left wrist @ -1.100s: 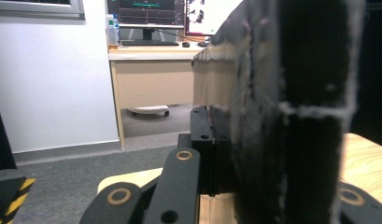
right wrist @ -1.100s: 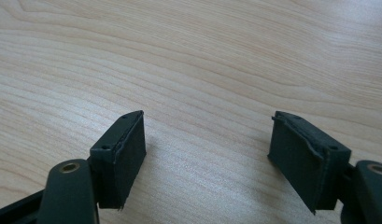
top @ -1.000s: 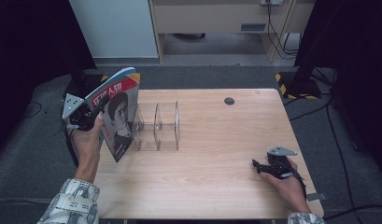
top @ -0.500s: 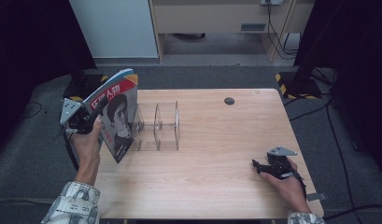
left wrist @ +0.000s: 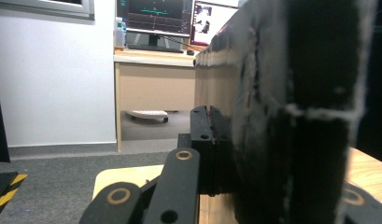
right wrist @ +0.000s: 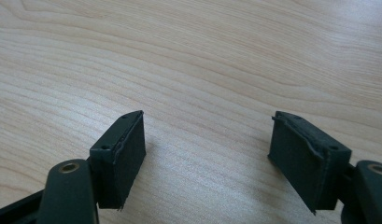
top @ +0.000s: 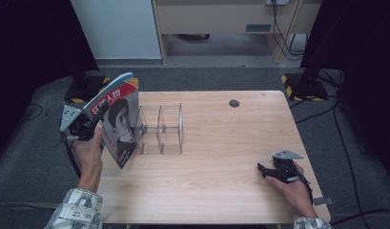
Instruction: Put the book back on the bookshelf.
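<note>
— Where is the magazine (top: 117,119) relative to the clear divider rack (top: 160,130)?
— Just beside the rack's left end, held upright and tilted, its lower corner at the table (top: 221,181), cover with a face turned toward the rack.
— What holds it?
— The left gripper (top: 95,125); its fingers (left wrist: 203,140) are clamped on the magazine's edge, which looms dark and blurred in the left gripper view.
— And the other one?
— The right gripper (top: 264,168) rests low on the table, well apart from the rack, toward the near right corner. Its fingers (right wrist: 121,158) stand wide apart over bare wood, gripping nothing.
— Anything else near the rack?
— A small dark round cap (top: 234,103) on the table beyond the rack's right end.
</note>
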{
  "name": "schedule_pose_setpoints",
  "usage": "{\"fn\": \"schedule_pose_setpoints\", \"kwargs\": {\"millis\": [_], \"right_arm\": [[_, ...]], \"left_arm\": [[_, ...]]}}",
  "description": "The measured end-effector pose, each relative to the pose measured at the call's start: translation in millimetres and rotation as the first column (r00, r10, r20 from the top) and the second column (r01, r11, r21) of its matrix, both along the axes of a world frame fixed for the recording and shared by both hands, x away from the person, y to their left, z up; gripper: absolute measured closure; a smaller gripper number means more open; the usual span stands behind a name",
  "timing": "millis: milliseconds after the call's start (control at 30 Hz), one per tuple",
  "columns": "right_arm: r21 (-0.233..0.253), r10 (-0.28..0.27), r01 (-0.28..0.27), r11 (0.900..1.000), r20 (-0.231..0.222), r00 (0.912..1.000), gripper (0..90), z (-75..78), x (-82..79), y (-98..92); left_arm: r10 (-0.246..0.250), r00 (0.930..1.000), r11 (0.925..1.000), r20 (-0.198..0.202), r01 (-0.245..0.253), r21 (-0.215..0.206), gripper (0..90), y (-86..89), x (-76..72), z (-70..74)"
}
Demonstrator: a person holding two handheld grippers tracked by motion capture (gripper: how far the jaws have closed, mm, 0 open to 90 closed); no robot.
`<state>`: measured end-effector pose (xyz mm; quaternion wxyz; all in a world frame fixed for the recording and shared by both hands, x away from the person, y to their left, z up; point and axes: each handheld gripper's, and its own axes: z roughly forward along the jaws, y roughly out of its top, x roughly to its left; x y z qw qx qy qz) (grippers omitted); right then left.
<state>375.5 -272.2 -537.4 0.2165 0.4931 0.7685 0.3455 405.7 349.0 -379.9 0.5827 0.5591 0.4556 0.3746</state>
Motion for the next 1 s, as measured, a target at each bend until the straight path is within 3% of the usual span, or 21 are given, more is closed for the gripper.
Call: {"fn": "schedule_pose_setpoints", "kwargs": {"millis": [500, 1000], "right_arm": [[-0.002, 0.008, -0.008, 1.0, -0.002, 1.0, 26.0, 0.0, -0.7, 0.5], [0.0, 0.009, -0.009, 1.0, -0.005, 0.9999, 24.9, 0.1, -1.2, 1.8]], "left_arm": [[0.01, 0.9996, 0.9997, 0.026, -0.009, -0.022, 84.9, -3.8, -9.2, -9.0], [0.025, 0.9995, 0.9977, 0.021, -0.023, -0.063, 81.8, 1.2, -14.7, -18.1]]}}
